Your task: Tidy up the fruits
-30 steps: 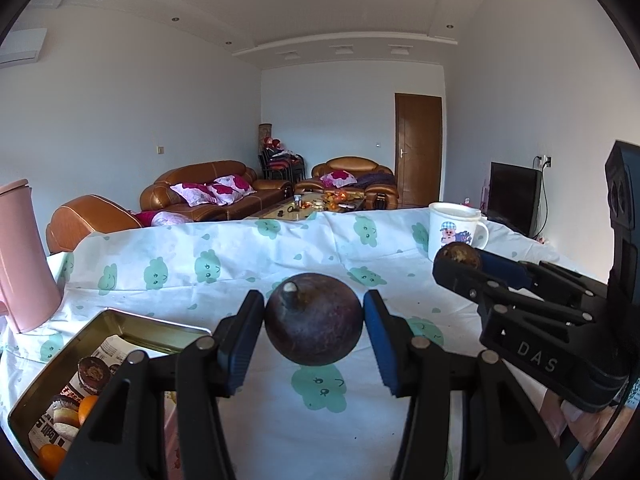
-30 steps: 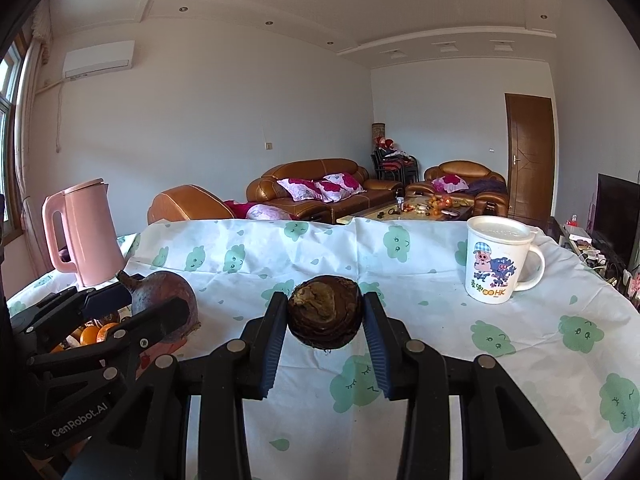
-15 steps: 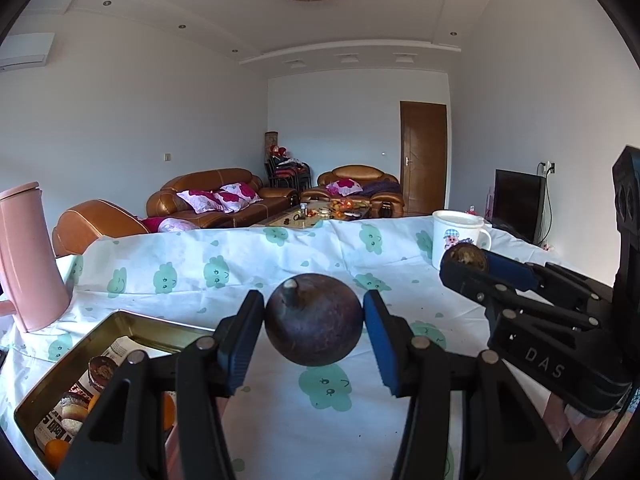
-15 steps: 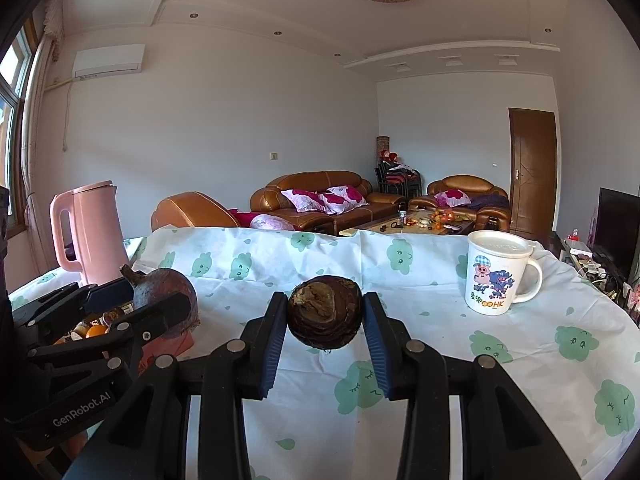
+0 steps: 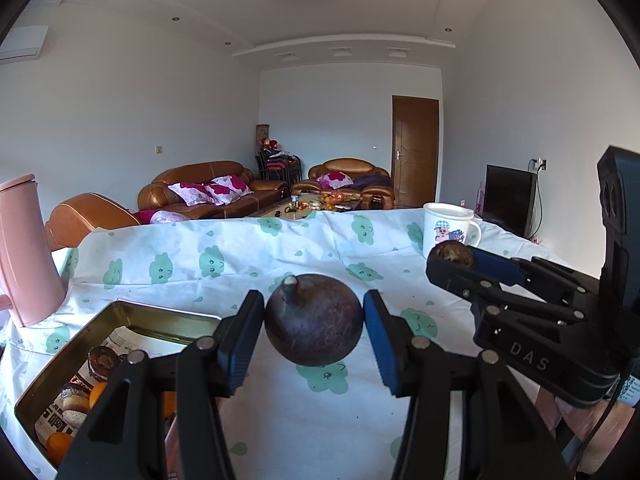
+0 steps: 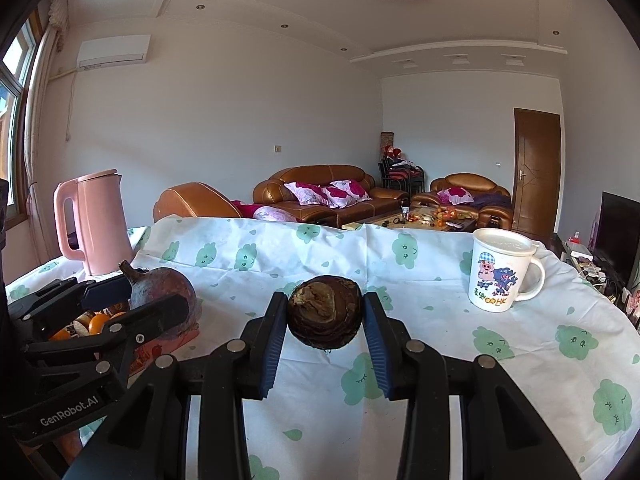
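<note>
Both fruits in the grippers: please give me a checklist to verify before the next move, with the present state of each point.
1. Left gripper holds the round dark fruit between both pads: ok.
2. Right gripper holds the smaller brown fruit between both pads: ok.
3. Both fruits are lifted off the tablecloth: ok.
4. The metal tray at the left has free space near its far end: ok.
5. The two grippers are apart from each other: ok.
6. The mug and the pink kettle stand away from both grippers: ok.
</note>
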### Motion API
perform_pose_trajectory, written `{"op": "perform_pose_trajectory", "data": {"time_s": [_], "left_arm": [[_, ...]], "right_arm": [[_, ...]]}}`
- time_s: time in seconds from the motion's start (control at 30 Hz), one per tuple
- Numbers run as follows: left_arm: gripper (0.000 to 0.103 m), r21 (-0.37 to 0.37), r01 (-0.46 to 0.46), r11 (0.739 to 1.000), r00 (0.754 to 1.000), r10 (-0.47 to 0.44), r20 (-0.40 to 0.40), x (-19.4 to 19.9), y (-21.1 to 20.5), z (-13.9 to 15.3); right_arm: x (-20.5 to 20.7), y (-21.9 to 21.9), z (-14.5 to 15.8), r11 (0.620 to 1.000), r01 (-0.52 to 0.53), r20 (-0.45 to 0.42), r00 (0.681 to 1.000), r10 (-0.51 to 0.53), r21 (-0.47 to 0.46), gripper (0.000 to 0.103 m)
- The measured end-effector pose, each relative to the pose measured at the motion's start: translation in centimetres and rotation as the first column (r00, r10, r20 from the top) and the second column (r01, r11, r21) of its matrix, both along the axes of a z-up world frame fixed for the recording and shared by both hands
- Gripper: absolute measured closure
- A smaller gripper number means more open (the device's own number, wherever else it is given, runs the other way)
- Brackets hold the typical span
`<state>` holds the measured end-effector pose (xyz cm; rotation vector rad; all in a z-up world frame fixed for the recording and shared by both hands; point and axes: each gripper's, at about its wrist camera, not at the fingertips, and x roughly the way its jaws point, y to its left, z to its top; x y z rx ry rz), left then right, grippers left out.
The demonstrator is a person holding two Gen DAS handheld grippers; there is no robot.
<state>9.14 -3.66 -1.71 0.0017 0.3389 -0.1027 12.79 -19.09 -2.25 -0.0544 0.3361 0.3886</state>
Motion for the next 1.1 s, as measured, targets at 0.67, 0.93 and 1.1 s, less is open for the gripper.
{"op": "perform_pose_trajectory", "data": {"time_s": [0.67,0.93,1.1], "left_arm": [[0.077,-0.026,-0.066,0.997,0.997,0.066,-0.027,-2.7,6.6,1.4],[0.056,-0.088,-0.098,0.991,0.995,0.094,-0.043,-3.6,9.6,1.0],[0.023,-0.090,0.025,0.996,0.996,-0.032,-0.085,-2.6,5.6,0.4]], "right_arm": [[0.2,7.3,0.5,0.984,-0.180,-0.095,0.979,0.178,-0.009,0.063],[0.2,7.1,-0.3,0.988,-0.155,-0.118,0.981,0.152,-0.018,0.063],[0.9,3.2,-1.1,0.994,-0.089,-0.179,0.979,0.099,0.062,0.063]]}}
